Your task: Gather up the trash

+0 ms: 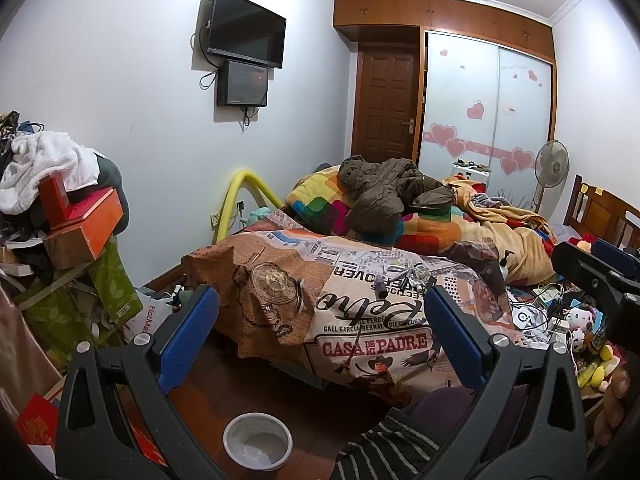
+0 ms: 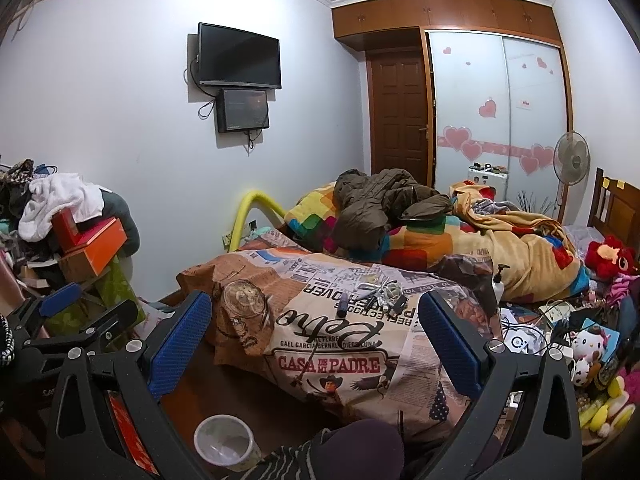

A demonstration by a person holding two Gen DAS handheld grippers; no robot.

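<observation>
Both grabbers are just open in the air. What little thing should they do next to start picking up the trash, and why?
Probably ease the right gripper forward toward the small clutter pile on the printed bedspread. Both it and the left gripper are open and empty, well short of the pile, and the white bin waits on the floor below for whatever is picked up.

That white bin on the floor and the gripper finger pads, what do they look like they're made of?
White bin: probably plastic, with a smooth, slightly glossy rim; a thin pale liner seems to sit inside, though that is hard to confirm. Left gripper and right gripper finger pads: blue, matte, with a fine grid texture, likely rubber or soft plastic, on black hard plastic arms.
</observation>
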